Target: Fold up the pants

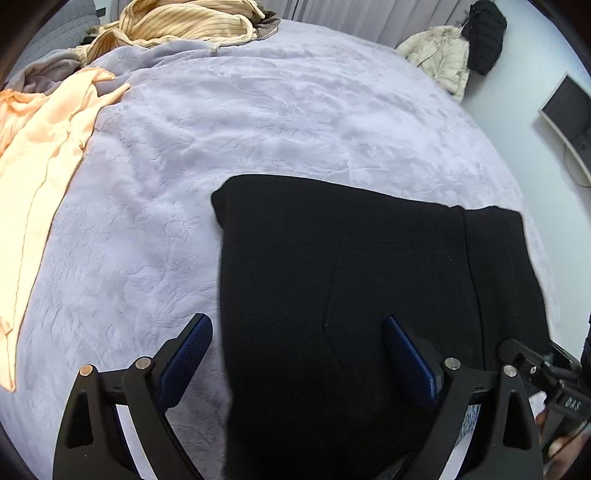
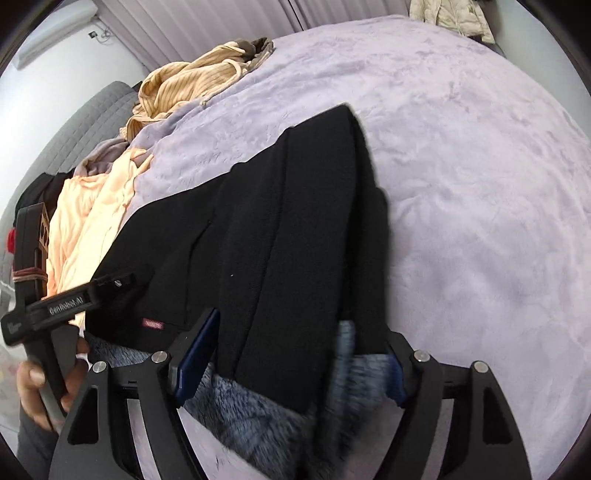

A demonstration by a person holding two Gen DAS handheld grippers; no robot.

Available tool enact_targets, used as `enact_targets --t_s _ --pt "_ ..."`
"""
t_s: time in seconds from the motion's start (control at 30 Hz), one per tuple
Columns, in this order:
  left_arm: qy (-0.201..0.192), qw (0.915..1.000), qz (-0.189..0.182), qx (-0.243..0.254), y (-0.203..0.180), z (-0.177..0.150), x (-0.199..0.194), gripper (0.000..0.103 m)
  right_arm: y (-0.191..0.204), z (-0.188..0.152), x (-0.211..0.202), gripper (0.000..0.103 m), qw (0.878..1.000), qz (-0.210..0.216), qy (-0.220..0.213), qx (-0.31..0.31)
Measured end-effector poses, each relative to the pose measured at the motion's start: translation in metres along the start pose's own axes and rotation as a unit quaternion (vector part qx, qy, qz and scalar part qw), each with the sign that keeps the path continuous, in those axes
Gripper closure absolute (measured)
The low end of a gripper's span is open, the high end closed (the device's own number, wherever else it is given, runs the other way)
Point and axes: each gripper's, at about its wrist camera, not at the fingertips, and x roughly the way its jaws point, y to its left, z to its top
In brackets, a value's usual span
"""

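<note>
Black pants (image 1: 351,280) with a grey-blue fleece lining lie folded on the lilac bedspread (image 1: 258,122). My left gripper (image 1: 299,354) is open above their near left part, with the left finger over the bedspread and the right finger over the cloth. The right wrist view shows the pants (image 2: 266,229) lengthwise, with the fleece lining (image 2: 251,413) showing at the near end. My right gripper (image 2: 299,354) is open, its fingers on either side of that near end. The left gripper's body (image 2: 70,299) shows at the left there.
A peach garment (image 1: 40,155) lies at the left edge of the bed, and a striped tan garment (image 1: 177,26) is heaped at the far end. A cream jacket (image 1: 439,55) and a black bag sit beyond the far right corner.
</note>
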Motion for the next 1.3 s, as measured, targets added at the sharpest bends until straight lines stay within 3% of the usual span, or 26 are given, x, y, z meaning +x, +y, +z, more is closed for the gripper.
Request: enact_targets --t_s 0.1,0.17,0.23,0.33,0.4,0.47,0.53,0.7,0.77,0.87,1.0,1.17,1.3 --pt "-0.041 0.9978 -0.039 -0.034 0.023 -0.001 -0.038 0.008 -0.008 -0.013 -0.044 0.02 0.997 -0.047 -0.066 -0.01" --pt "-0.06 0.9954 -0.067 -0.035 0.021 -0.001 -0.058 0.008 0.014 -0.028 -0.071 0.018 0.991 -0.05 -0.102 -0.069" --pt "-0.064 0.9947 -0.08 0.005 0.0 -0.005 -0.068 0.008 0.045 -0.044 -0.081 0.018 0.984 -0.038 -0.105 -0.14" --pt "-0.062 0.9929 -0.062 0.08 -0.04 -0.027 -0.068 0.008 0.08 -0.061 -0.074 0.018 0.973 -0.02 -0.106 -0.203" --pt "-0.055 0.9922 -0.027 0.109 -0.058 -0.025 -0.048 0.008 0.081 -0.059 -0.053 0.018 0.976 -0.019 -0.08 -0.202" --pt "-0.029 0.9938 -0.011 0.107 -0.046 -0.036 -0.029 0.008 0.065 -0.056 -0.028 0.018 0.984 -0.028 -0.044 -0.171" --pt "0.004 0.9958 -0.028 0.087 -0.028 -0.041 -0.007 0.007 0.048 -0.056 -0.017 0.018 0.99 -0.005 -0.031 -0.139" --pt "-0.016 0.9957 -0.05 0.077 -0.029 -0.04 -0.025 0.005 0.05 -0.057 -0.036 0.018 0.989 0.026 -0.046 -0.139" --pt "-0.033 0.994 -0.085 0.061 -0.03 -0.025 -0.044 0.005 0.051 -0.044 -0.059 0.016 0.986 0.041 -0.084 -0.14" --pt "-0.078 0.9929 -0.061 0.067 -0.041 0.004 -0.06 0.005 0.055 -0.008 -0.065 0.006 0.982 0.006 -0.112 -0.154" --pt "-0.045 0.9965 -0.005 0.071 -0.046 0.031 -0.02 0.005 0.051 0.043 -0.031 0.006 0.986 -0.011 -0.089 -0.144" --pt "-0.016 0.9993 -0.033 0.012 -0.025 0.041 0.015 0.005 0.044 0.072 0.012 0.006 0.991 0.009 -0.05 -0.122" --pt "-0.002 0.9991 -0.004 0.043 -0.033 0.038 0.037 0.003 0.03 0.081 0.047 0.005 0.995 0.002 -0.021 -0.102"
